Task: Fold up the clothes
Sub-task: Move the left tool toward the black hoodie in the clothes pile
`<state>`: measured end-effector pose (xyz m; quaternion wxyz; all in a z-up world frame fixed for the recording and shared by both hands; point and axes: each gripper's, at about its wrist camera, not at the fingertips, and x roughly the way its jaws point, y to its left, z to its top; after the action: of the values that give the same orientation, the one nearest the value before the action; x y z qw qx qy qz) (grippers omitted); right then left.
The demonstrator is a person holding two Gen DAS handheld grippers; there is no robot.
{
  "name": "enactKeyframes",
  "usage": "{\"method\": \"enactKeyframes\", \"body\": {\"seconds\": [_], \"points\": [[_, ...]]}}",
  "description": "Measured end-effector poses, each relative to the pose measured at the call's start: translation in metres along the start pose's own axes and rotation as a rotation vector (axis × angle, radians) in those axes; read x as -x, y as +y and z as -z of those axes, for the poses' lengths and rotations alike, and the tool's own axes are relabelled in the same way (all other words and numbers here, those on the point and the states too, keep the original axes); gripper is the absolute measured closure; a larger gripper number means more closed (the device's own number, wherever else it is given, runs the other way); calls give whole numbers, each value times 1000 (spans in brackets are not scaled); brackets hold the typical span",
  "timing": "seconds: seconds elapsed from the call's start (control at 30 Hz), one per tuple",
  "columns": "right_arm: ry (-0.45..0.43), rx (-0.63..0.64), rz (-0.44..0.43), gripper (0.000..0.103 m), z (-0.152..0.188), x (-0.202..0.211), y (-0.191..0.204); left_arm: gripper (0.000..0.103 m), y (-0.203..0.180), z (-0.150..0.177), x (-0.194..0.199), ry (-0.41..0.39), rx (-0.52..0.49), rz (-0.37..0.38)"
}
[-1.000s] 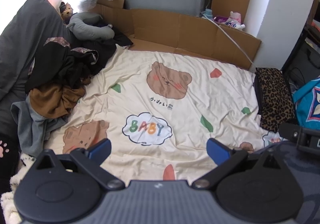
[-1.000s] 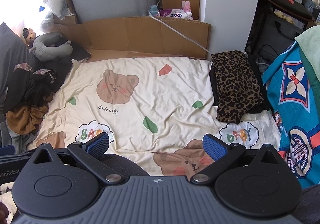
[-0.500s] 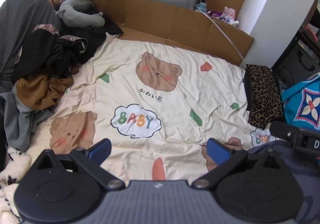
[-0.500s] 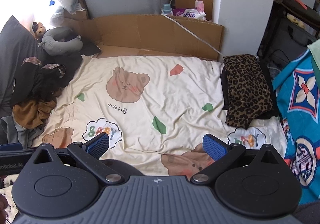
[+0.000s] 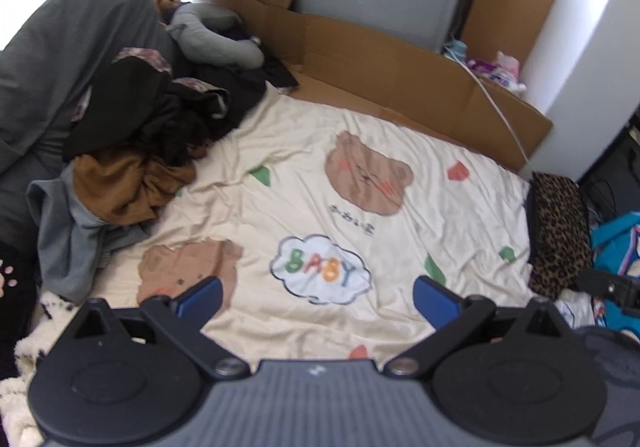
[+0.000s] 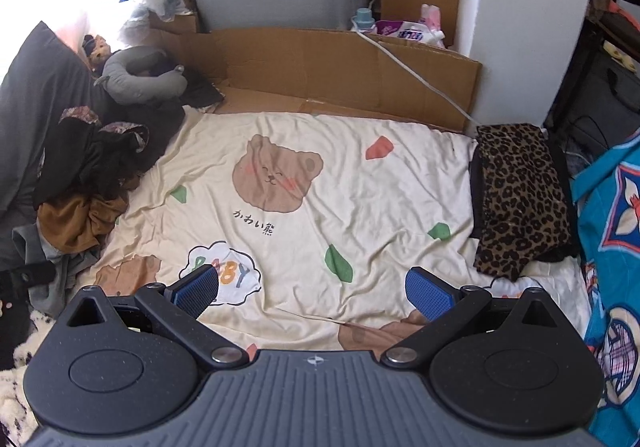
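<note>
Overhead, each hand-held gripper [image 5: 316, 297] [image 6: 312, 293] hangs agape above bare sheet [image 6: 360, 187], clothes pile [image 5: 132, 151] left.

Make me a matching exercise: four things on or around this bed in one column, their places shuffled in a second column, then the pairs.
1. leopard-print garment
2. pile of dark and brown clothes
3. grey neck pillow
4. cardboard

A. along the far edge of the bed
B. left side, crumpled
C. right edge, folded
D. far left corner

Pairs: 1-C, 2-B, 3-D, 4-A
</note>
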<state>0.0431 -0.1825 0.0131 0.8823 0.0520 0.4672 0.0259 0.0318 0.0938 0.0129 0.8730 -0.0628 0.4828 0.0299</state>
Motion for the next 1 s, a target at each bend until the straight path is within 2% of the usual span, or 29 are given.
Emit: {"method": "enactKeyframes", "body": {"seconds": [0.3,0.53,0.67,0.8,1.0], "points": [[16,51,-37,1,-18,-13,4,1,44,-12,5,-22,86,-36],[21,6,-143,1,-34,-20,1,1,75,-21,10,-42,127,-65],[-8,1,-148,1,-41,-24,1,1,88,-27,9,-56,133,-76],[-37,4,-171,1,-48,-29,4,5,101,-31,6,-82,150,-94],[-33,0,-184,0,-53,-44,9,10,131,-36,-2,-111,168,-135]]}}
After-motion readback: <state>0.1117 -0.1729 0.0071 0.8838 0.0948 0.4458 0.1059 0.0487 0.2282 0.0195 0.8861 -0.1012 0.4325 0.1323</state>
